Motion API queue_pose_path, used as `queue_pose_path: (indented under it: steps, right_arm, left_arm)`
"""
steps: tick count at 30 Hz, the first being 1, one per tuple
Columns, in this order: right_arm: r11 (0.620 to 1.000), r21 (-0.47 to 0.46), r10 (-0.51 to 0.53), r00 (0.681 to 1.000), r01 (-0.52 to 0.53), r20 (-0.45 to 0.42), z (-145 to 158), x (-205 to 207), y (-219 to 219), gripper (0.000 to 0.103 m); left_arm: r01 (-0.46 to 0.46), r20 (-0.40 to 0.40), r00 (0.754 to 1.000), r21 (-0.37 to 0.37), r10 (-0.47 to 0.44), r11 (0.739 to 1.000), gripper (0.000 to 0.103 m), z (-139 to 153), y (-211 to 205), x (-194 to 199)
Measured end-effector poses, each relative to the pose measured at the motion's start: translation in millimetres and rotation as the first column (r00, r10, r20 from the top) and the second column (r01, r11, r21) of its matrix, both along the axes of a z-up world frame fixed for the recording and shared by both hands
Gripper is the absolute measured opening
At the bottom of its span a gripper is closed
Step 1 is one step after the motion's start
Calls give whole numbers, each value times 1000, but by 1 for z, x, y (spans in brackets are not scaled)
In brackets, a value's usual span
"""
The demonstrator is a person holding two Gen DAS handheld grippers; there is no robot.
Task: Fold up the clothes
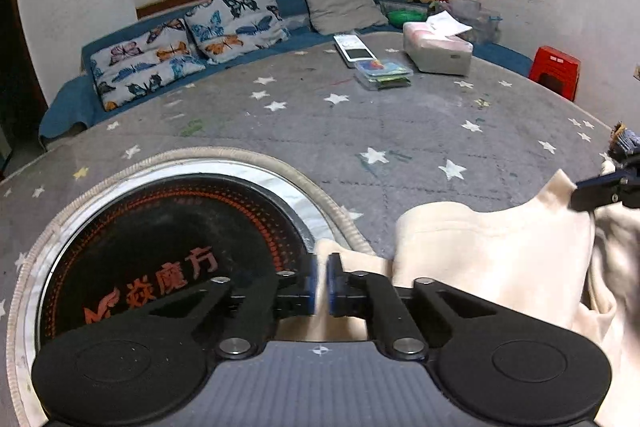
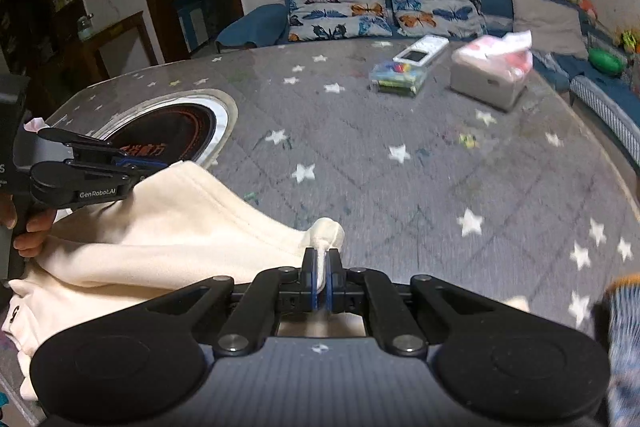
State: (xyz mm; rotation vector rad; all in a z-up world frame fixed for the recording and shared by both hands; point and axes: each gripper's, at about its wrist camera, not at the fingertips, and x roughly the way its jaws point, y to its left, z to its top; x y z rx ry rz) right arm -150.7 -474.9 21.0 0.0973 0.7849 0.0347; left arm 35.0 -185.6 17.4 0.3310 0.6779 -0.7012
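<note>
Cream garment (image 1: pixel 496 259) lies bunched on a grey star-print table (image 1: pixel 320 131), stretched btwn 2 hand-held grippers. Left gripper (image 1: pixel 320 285) is clamped on one corner, beside a round black hotplate (image 1: pixel 172 247) set in the table. Right gripper (image 2: pixel 321 277) is pinched tight on another fold. Tissue box (image 2: pixel 490 77) & butterfly cushions (image 2: pixel 384 7) sit well behind.

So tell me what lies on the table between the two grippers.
The cream fleece garment spans it: the right wrist view shows the left gripper shut on one edge and the right gripper shut on another, cloth draped over the grey star-print tabletop between.
</note>
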Motion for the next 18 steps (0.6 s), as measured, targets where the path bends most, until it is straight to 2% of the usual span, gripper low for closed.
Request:
queue_pose_path:
  steps: [4, 10, 14, 18]
  right_arm:
    - [999, -43, 17, 999, -15, 48, 13, 21, 5, 3]
    - [996, -84, 47, 993, -38, 106, 25, 77, 19, 3]
    - [992, -117, 59, 992, -47, 109, 17, 120, 33, 3]
    - [989, -142, 61, 996, -51, 66, 0, 153, 47, 3]
  left_arm:
    - [-125, 67, 990, -39, 127, 991, 3, 16, 20, 14]
    - [-344, 113, 930, -66, 350, 936, 3, 32, 61, 50]
    - [-444, 68, 891, -75, 449, 893, 3, 27, 85, 74]
    - [-473, 57, 878, -40, 475, 880, 3, 15, 91, 88]
